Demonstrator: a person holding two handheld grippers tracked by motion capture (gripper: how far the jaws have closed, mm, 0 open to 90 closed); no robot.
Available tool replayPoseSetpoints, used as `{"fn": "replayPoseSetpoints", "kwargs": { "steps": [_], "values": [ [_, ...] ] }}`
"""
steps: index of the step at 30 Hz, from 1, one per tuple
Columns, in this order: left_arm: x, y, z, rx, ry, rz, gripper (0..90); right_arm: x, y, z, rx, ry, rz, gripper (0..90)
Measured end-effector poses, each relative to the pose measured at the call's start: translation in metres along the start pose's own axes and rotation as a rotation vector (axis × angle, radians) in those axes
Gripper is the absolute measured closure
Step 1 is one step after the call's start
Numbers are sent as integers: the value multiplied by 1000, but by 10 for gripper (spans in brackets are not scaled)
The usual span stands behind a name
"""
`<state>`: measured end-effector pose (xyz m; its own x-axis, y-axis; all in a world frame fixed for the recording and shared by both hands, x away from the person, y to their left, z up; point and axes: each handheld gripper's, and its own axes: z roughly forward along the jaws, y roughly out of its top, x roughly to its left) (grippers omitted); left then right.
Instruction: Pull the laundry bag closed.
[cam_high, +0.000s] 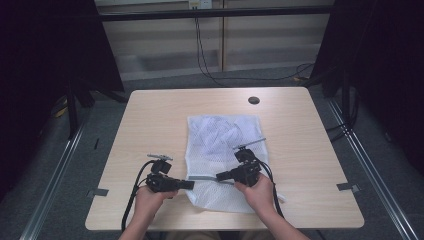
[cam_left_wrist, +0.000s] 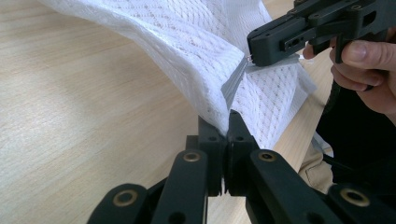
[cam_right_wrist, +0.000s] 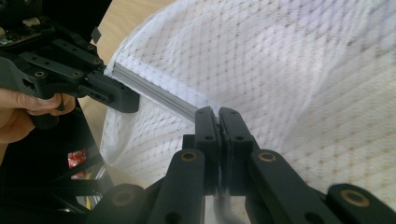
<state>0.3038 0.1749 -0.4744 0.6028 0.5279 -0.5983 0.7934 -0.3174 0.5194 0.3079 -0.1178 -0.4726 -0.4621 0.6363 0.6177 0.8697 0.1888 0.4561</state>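
White mesh bag (cam_high: 223, 160) lies flat on the desk (cam_high: 150, 120), centre-right. A grey zip strip (cam_high: 202, 178) runs across the bag near its near end. Left gripper (cam_high: 189, 184) has its fingers clamped on the strip's left end at the bag's left edge; right gripper (cam_high: 220, 176) has its fingers clamped on the strip further along, towards the bag's middle. Likely step: working the zip. Keep the left end anchored, strip taut, pull along the strip, not up. Bag's long axis runs away from the person; strip lies crosswise.
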Motion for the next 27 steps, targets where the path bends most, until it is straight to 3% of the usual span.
{"fn": "replayPoseSetpoints", "kwargs": {
  "steps": [10,27],
  "values": [
    [-1,0,0,1,-12,-20,883,-3,-2,-4,0,1,10,873],
    [0,0,-1,-1,-7,-13,883,-5,-3,-7,5,-8,4,873]
  ]
}}
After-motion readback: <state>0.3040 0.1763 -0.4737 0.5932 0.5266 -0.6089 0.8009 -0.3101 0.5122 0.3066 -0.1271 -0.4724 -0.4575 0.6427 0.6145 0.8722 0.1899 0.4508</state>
